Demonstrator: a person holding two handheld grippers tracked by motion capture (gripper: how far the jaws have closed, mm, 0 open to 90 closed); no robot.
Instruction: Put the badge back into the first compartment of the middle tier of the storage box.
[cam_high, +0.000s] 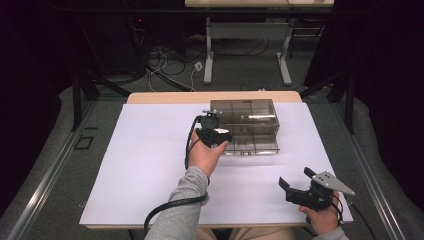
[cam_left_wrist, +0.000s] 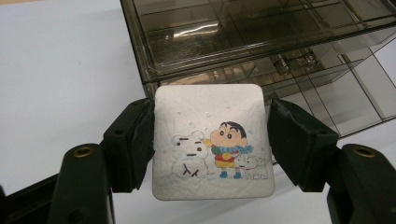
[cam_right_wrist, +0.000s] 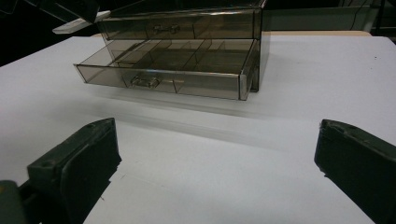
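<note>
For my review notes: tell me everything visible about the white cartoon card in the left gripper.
The white, square, rounded-corner card looks like thin embossed paper, printed with a cartoon boy, snowman and small dog. The left gripper clamps its two side edges, bowing it slightly. It hangs face-up over the white table cover, just before the smoky transparent plastic drawer box's open lower drawer.

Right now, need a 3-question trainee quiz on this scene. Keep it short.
1. True or false: the left gripper is closed on a white picture card.
2. Which drawer of the smoky plastic drawer box is pulled out? A upper, B lower.
3. Fill in: the right gripper has its jaws ____ with nothing between them.

Key: 1 true. 2 B. 3 open.
</note>
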